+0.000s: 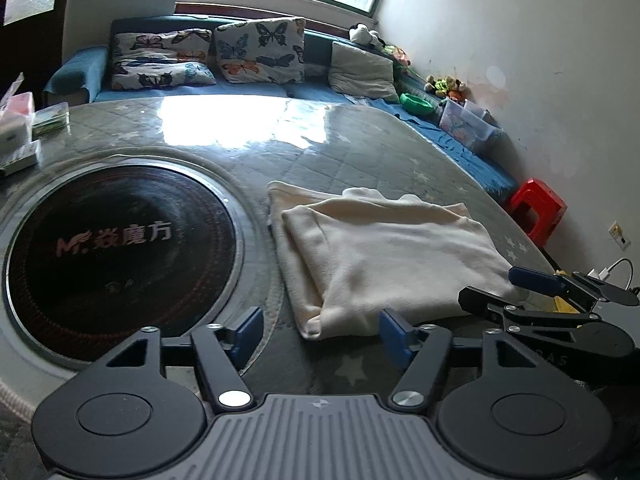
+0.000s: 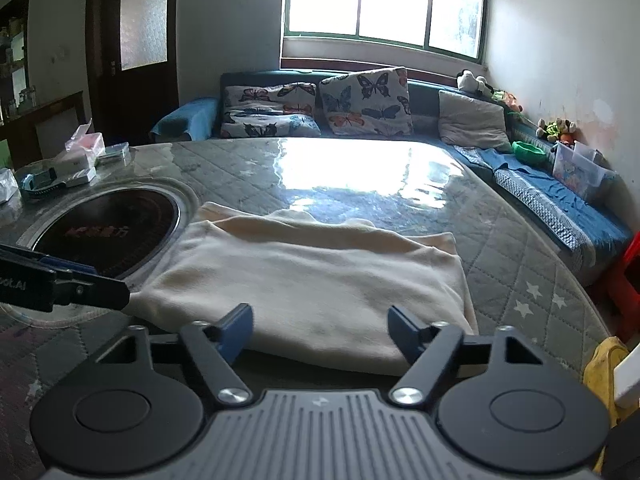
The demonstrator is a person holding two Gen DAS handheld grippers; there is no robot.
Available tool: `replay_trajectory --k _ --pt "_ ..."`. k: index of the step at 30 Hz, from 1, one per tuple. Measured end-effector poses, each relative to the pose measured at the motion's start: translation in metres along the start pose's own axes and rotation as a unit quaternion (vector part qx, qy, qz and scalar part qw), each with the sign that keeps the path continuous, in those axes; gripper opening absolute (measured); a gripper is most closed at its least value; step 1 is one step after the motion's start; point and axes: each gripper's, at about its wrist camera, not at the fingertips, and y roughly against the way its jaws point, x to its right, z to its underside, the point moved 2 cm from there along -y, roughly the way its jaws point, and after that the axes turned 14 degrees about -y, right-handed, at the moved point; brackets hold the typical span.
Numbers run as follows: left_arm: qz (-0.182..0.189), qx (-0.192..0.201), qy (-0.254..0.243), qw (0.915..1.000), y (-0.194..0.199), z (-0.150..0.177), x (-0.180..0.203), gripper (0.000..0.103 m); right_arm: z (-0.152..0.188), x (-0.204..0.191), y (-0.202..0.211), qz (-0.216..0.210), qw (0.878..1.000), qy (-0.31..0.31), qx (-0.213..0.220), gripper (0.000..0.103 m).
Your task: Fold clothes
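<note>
Nearest the left wrist lens, the left gripper (image 1: 320,330) stands with its blue-padded black fingers (image 1: 249,328) spread wide, nothing between them but the table cover; the near-left corner of the folded cream fleece garment (image 1: 384,256) lies just beyond the gap, close to the right-hand pad, and whether it touches that pad is unclear. In the right wrist view, the right gripper (image 2: 320,330) is likewise spread, its two blue pads (image 2: 236,330) parted over the garment's near edge, with the cloth lying flat below and between them, not pinched. Each gripper shows in the other's view: the right one (image 1: 532,284) enters from the right side at the garment's near-right edge, the left one (image 2: 76,276) from the left at the garment's left edge.

The cream garment (image 2: 312,276) rests folded in a rough rectangle on the grey quilted, star-printed round table (image 1: 360,148), under a glossy clear cover, just beside the round black inset heater plate (image 1: 120,256) with red lettering. Behind the table runs a blue sofa (image 2: 560,208) with butterfly-print cushions (image 2: 366,100).
</note>
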Motion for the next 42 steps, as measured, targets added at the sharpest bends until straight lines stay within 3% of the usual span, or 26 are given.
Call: replay_trajectory --k 13,17,42 --pt "-0.026 0.023 -0.002 0.9994 0.022 0.013 -0.006 0.098 0.004 -0.014 0.008 0.009 1.000 0.001 0.015 0.099" --pt "-0.036 0.030 -0.007 0.9989 0.027 0.015 -0.006 0.102 0.005 -0.016 0.010 0.011 1.000 0.000 0.018 0.103" --pt "-0.074 0.048 -0.014 0.9960 0.045 0.026 -0.008 0.103 0.018 -0.020 0.010 0.044 0.999 -0.022 0.017 0.103"
